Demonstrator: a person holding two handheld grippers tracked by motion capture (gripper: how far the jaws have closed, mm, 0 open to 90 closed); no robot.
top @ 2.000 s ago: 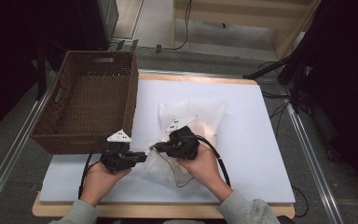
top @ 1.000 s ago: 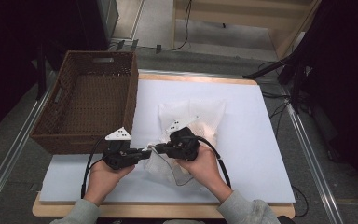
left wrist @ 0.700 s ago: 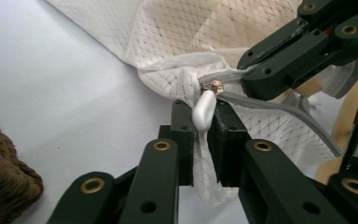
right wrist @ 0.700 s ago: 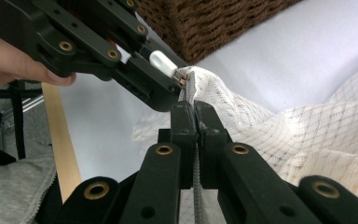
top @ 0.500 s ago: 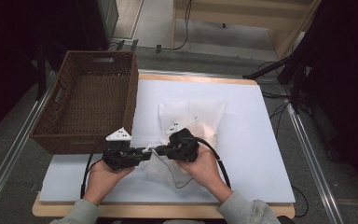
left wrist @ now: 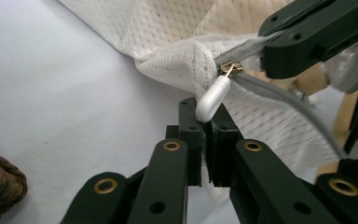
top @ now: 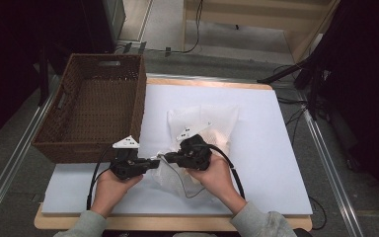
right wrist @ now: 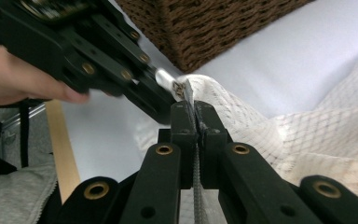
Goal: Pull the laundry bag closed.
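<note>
Crowding the bench's (top: 276,148) left, a woven wicker basket (top: 94,113); left hand-held gripper (left wrist: 206,122) clamps the smooth zipper pull (left wrist: 213,99), right hand-held gripper (right wrist: 195,114) pinches the mesh bag's (top: 212,123) zipper tape (right wrist: 196,177).

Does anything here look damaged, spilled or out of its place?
Nothing stands out. The left gripper pinches the white zipper pull of the white mesh bag; the right gripper clamps its grey zipper tape.

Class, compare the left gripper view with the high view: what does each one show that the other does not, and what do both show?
Left gripper view: the rounded white zipper pull pinched between the left gripper jaws, and the grey zipper tape clamped by the right gripper.

High view: the whole brown woven wicker basket, the person's two hands, and the floor beyond.

Both: the white mesh zip bag on the white table top.
</note>
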